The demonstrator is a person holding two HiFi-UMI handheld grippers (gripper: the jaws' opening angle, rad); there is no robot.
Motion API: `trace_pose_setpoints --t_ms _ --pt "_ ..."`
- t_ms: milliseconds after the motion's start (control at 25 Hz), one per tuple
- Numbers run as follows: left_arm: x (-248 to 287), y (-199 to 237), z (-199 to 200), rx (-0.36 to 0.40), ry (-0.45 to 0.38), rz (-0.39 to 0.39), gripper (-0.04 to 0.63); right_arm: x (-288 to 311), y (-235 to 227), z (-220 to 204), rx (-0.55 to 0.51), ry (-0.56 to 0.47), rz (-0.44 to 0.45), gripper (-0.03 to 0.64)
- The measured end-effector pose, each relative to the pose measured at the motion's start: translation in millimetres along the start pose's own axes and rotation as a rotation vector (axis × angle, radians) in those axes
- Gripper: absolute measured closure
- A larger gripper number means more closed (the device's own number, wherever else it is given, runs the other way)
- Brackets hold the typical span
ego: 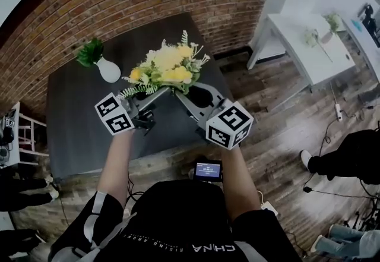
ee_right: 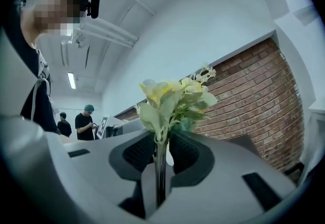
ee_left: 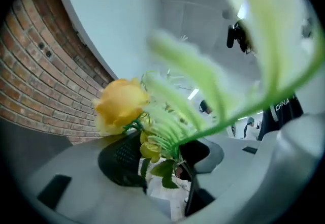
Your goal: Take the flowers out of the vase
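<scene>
The fingers [ee_right: 133, 153] of the right gripper [ee_right: 161, 148] are narrowed onto the dark stem [ee_right: 160, 174] of the flowers [ee_right: 175, 97], a pad on either side. The bunch stands up toward 12 o'clock from them. That clamp low on the stem looks to be what carries the weight.

The left gripper [ee_left: 160, 159] has its fingers [ee_left: 118, 157] fairly wide. Leaves lie between them and a yellow bloom [ee_left: 121, 106] sits above, but no pad shows as pressing. It seems placed there to gather or steady the loose foliage.

In the head view the two grippers come in from 7 and 4 o'clock and meet beneath the flower heads. The flowers hang in the air over the dark desk [ego: 77, 124], clear of any vessel. The white vase [ego: 108, 70] stands on the desk at 10 o'clock from the bunch, well apart, with a green sprig [ego: 90, 51] in it. From this, the lifting-out seems done and only setting the bunch down remains.
</scene>
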State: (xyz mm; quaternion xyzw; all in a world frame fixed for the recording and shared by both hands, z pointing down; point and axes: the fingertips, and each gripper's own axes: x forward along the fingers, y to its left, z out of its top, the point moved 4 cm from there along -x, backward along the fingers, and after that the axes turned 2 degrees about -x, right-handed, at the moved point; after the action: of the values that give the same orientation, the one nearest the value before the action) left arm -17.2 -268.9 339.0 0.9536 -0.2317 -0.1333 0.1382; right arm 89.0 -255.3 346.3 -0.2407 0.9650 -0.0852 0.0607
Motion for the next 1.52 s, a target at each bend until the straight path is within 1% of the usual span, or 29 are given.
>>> trace_pose_setpoints --t_ms 80,120,160,360,480,600,640,680,760,840,920,960,1000,1040,1200,1320,1440,1520 --pt "-16 -10 4 0.022 -0.009 0.001 0.428 -1 19 -5 -0.027 0.018 -0.015 0.529" --pt "-24 -15 5 0.026 -0.014 -0.001 0.444 -2 30 -8 -0.042 0.029 -0.027 0.529" --pt "-32 -22 6 0.032 -0.017 -0.003 0.475 -2 41 -12 -0.057 0.043 -0.04 0.529" --pt "-78 -64 8 0.095 -0.021 -0.008 0.532 -6 102 -35 -0.097 0.097 -0.111 0.528" --pt "-111 -93 5 0.127 -0.033 0.002 0.545 -12 142 -54 -0.099 0.127 -0.176 0.528" --pt "-142 -120 1 0.121 -0.059 0.008 0.549 -22 182 -76 -0.085 0.17 -0.219 0.523" --pt "-151 -128 1 0.119 -0.061 0.005 0.549 -25 195 -83 -0.08 0.188 -0.224 0.498" --pt "-158 -137 0 0.121 -0.059 -0.003 0.549 -27 206 -88 -0.077 0.206 -0.226 0.475" --pt "-165 -153 1 0.139 -0.04 -0.029 0.549 -28 225 -93 -0.087 0.234 -0.231 0.474" --pt "-167 -169 1 0.176 -0.013 -0.051 0.549 -30 239 -92 -0.119 0.254 -0.244 0.474" --pt "-166 -184 -1 0.216 0.002 -0.059 0.549 -37 247 -90 -0.16 0.269 -0.274 0.479" --pt "-165 -190 -2 0.232 0.004 -0.057 0.549 -42 250 -89 -0.171 0.27 -0.29 0.537" --pt "-164 -195 -3 0.247 0.005 -0.051 0.549 -46 252 -88 -0.175 0.266 -0.3 0.548" --pt "-163 -199 -3 0.262 0.004 -0.045 0.548 -51 253 -86 -0.173 0.259 -0.304 0.575" --pt "-155 -210 -1 0.318 -0.003 -0.011 0.545 -63 253 -78 -0.15 0.238 -0.289 0.588" --pt "-144 -219 -8 0.349 0.014 0.002 0.478 -83 248 -75 -0.116 0.214 -0.301 0.588" --pt "-135 -224 -21 0.321 0.039 0.006 0.371 -109 236 -71 -0.049 0.159 -0.327 0.589" --pt "-135 -222 -32 0.299 0.063 0.021 0.342 -127 225 -68 -0.022 0.131 -0.352 0.589"
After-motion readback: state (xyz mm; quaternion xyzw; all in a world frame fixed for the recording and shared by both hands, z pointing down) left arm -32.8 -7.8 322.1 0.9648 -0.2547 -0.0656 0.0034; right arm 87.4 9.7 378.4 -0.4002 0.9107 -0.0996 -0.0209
